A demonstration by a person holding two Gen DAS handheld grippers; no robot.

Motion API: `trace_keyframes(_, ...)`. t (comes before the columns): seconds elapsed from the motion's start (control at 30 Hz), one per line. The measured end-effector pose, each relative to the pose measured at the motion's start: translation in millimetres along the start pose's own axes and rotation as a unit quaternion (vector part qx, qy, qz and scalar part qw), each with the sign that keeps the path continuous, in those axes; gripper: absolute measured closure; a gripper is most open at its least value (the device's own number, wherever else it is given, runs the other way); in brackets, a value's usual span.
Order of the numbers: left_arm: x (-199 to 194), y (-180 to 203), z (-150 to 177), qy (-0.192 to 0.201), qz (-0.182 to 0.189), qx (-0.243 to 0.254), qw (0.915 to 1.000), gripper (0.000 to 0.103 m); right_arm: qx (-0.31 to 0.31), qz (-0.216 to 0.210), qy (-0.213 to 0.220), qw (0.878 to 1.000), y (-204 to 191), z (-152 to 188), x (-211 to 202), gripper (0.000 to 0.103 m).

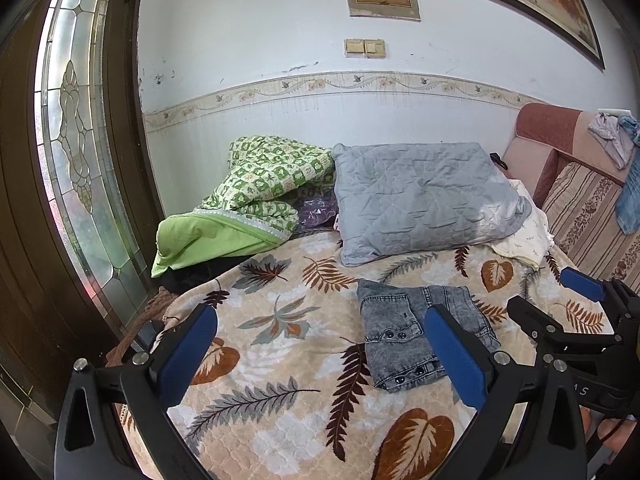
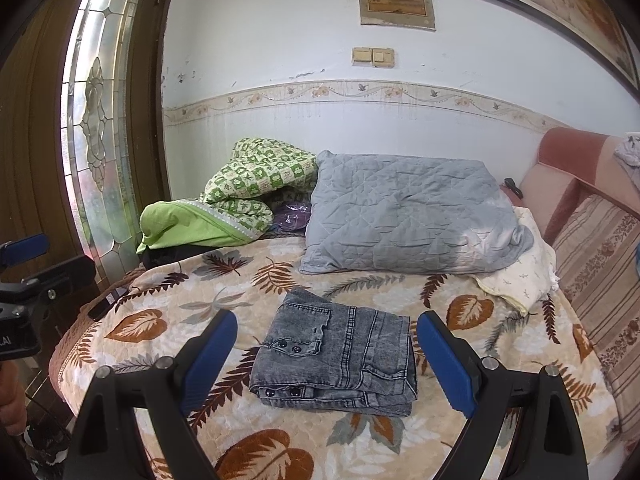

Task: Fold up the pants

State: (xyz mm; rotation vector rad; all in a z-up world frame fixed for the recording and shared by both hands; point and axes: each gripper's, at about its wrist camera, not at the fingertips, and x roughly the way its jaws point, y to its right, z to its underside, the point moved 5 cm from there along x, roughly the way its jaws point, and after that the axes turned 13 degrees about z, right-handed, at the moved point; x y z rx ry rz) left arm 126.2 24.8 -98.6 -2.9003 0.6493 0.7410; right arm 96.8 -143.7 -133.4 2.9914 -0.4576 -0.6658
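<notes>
The grey acid-wash denim pants (image 2: 340, 356) lie folded into a compact stack on the leaf-patterned bed cover (image 2: 168, 320). My right gripper (image 2: 326, 330) hangs open just in front of them, its blue pads (image 2: 444, 364) wide on either side, touching nothing. In the left wrist view the pants (image 1: 404, 328) sit to the right of centre. My left gripper (image 1: 320, 326) is open and empty above the cover (image 1: 280, 380), left of the pants. The right gripper (image 1: 556, 302) shows at that view's right edge, open too.
A grey quilted pillow (image 2: 404, 220) and a green checked quilt (image 2: 248, 188) lie at the back of the bed. A cream cloth (image 2: 520, 276) sits by the striped sofa (image 2: 600, 264) on the right. A glass-panelled wooden door (image 2: 96, 120) stands at the left.
</notes>
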Motion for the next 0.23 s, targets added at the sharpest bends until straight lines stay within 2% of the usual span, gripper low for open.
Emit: trace_keyframes(0.23, 21.8, 1.5, 0.8, -0.006, 0.019, -0.024, 0.9995, 0.000, -0.001, -0.011, -0.010, 1.000, 4.7, 6.4, 21.0, 0.010)
